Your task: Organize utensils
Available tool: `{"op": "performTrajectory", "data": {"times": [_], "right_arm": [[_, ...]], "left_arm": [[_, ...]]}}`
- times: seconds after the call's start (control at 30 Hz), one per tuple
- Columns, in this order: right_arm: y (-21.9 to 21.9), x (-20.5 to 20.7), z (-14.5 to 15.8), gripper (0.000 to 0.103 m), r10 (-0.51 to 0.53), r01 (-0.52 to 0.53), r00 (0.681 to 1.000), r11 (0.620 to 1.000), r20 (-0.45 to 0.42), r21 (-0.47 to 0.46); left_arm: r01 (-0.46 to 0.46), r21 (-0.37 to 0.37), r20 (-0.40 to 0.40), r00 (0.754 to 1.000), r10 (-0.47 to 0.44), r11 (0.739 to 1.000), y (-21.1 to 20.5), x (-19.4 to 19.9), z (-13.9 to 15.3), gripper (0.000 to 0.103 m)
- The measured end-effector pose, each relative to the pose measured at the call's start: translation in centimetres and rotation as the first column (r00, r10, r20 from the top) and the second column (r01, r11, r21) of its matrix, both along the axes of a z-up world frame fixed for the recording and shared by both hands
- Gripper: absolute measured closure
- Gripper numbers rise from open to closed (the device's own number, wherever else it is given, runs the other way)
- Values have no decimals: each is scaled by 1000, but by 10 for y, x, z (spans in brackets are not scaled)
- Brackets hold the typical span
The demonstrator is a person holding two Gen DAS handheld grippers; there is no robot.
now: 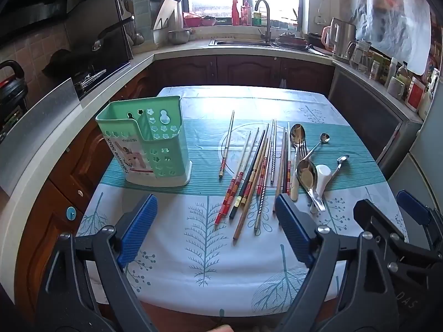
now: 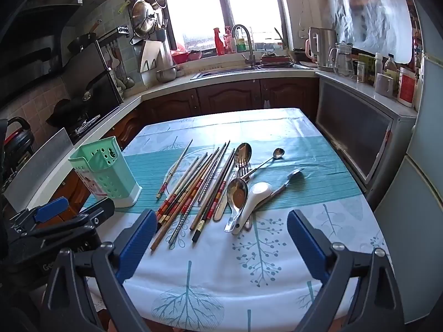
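On the table (image 1: 171,282), chopsticks (image 1: 249,177) and spoons (image 1: 306,175) lie loose right of the green holder (image 1: 149,144), which looks empty: nothing sorted yet. Left gripper (image 1: 216,229) and right gripper (image 2: 221,246) hover spread wide, holding nothing.

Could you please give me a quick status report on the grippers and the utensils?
Left gripper and right gripper open, empty. Chopsticks and spoons loose on tablecloth; green holder upright, looks empty. Nothing in the way.
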State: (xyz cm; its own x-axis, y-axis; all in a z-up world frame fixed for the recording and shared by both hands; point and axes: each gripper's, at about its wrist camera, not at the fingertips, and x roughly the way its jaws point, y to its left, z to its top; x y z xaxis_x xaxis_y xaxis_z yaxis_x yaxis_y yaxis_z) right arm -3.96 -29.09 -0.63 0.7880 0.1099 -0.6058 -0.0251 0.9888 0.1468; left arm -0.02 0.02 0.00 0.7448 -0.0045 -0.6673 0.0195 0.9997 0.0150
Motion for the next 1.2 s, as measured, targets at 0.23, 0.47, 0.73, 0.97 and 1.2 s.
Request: {"op": "performTrajectory", "data": {"times": [0.23, 0.47, 0.73, 0.97, 1.2], "right_arm": [[1, 0, -1, 9, 1, -1, 1000, 1000, -9, -4], [2, 2, 1, 11, 6, -7, 1000, 1000, -12, -3], [5, 2, -2, 12, 6, -6, 1000, 1000, -16, -4], [4, 3, -1, 16, 6, -7, 1000, 1000, -22, -3], [9, 7, -6, 26, 22, -22, 998, 1000, -55, 11]], "left_arm": [[14, -15, -12, 1000, -14, 1000, 0, 1, 0, 27], [18, -16, -13, 1000, -18, 1000, -1, 1, 0, 28], [23, -44, -34, 999, -25, 999, 2, 3, -3, 28], [40, -59, -40, 998, -43, 997, 1, 7, -5, 28], [34, -79, -50, 998, -38, 996, 4, 11, -6, 28]]}}
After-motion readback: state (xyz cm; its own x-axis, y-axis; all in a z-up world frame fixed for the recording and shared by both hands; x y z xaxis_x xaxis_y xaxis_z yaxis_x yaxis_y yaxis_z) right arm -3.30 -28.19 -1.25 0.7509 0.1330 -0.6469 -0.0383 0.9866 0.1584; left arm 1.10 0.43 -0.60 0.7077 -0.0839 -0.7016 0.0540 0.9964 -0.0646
